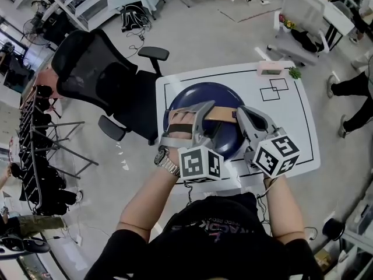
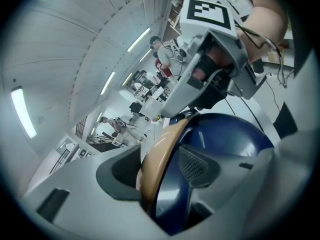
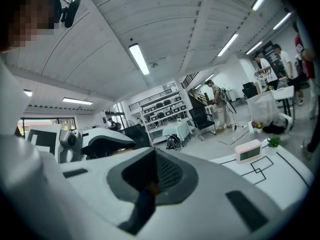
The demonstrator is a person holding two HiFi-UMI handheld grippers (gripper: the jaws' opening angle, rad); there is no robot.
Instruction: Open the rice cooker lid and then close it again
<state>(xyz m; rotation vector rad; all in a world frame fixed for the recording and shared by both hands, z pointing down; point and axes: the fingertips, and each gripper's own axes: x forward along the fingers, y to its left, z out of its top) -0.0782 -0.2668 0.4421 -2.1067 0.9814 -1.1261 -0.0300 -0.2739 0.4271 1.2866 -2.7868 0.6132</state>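
A dark blue rice cooker (image 1: 217, 95) stands on the white table (image 1: 291, 127) with its lid down. A tan handle (image 1: 224, 114) crosses the top of the lid. My left gripper (image 1: 195, 121) straddles the left part of that handle. In the left gripper view the handle (image 2: 156, 156) runs between the two pads, close against one, with blue lid (image 2: 225, 139) showing beside the other; the jaws stand apart. My right gripper (image 1: 245, 118) is shut and rests at the handle's right end, holding nothing. Its closed jaws (image 3: 152, 176) fill the right gripper view.
A pink clock (image 1: 270, 68) and a small green plant (image 1: 294, 72) sit at the table's far edge, next to black squares drawn on the top. A black office chair (image 1: 99, 80) stands to the left of the table. People stand at desks further back.
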